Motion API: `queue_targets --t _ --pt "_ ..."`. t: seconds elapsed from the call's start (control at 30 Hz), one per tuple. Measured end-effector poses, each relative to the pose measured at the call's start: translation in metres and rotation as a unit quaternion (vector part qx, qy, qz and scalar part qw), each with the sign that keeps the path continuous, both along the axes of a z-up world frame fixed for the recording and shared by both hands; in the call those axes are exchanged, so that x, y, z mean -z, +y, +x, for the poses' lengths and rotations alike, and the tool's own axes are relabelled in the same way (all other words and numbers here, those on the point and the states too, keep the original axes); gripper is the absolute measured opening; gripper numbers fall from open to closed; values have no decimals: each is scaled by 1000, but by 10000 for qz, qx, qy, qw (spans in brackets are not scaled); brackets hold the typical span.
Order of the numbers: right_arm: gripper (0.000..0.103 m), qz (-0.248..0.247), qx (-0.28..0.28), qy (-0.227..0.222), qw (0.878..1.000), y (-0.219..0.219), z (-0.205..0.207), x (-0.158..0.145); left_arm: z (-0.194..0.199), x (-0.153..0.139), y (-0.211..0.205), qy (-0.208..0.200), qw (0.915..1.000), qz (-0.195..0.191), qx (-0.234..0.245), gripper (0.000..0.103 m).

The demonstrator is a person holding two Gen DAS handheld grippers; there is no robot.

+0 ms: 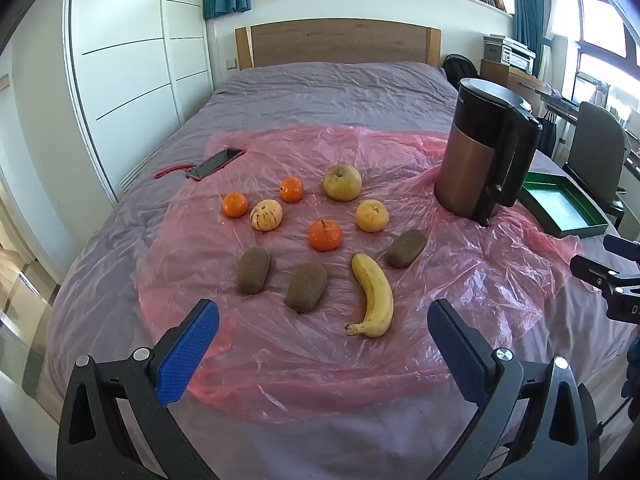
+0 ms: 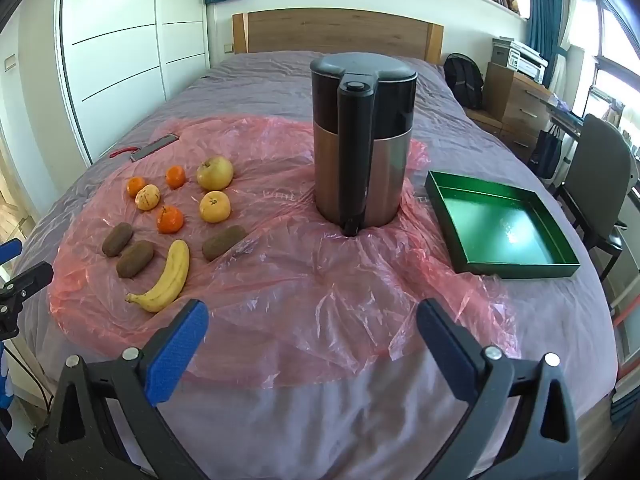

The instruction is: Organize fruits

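Fruit is spread over a pink plastic sheet [image 1: 460,280] laid on a bed [image 1: 320,84] with a grey cover. Seen from the left wrist, a banana [image 1: 374,296] lies nearest, with three kiwis around it: one [image 1: 253,270] at the left, one [image 1: 306,287] just left of the banana, one [image 1: 406,248] to its upper right. Behind these, three tangerines [image 1: 325,234] [image 1: 291,189] [image 1: 235,204] are scattered, apart from each other. A pale striped fruit [image 1: 266,215] sits just beside the leftmost tangerine, a yellow fruit [image 1: 372,215] lies right of the centre tangerine, and a larger yellow-green apple [image 1: 342,182] is farthest back.

A copper and black kettle [image 2: 362,140] stands upright on the sheet, right of the fruit. Right of the kettle, a green tray [image 2: 568,252] rests on the bed cover, nothing seen inside it. A phone [image 1: 216,163] with a red strap lies at the sheet's far left edge.

The left gripper [image 1: 322,352] is held above the near edge of the sheet, its jaws spread wide with nothing between them. The right gripper [image 2: 312,350] hovers before the kettle, jaws likewise spread wide and unloaded.
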State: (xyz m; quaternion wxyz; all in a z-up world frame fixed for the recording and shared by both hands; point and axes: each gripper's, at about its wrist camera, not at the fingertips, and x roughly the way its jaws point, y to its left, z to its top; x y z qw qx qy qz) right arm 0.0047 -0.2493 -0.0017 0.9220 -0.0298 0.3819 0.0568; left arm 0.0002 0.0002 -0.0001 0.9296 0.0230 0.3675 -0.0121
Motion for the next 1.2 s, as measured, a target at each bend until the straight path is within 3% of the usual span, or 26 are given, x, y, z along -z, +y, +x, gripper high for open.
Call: queue_targets --t 1.2 --pt "103 74 9 34 10000 2 -4 6 -4 13 -8 132 9999 -23 12 102"
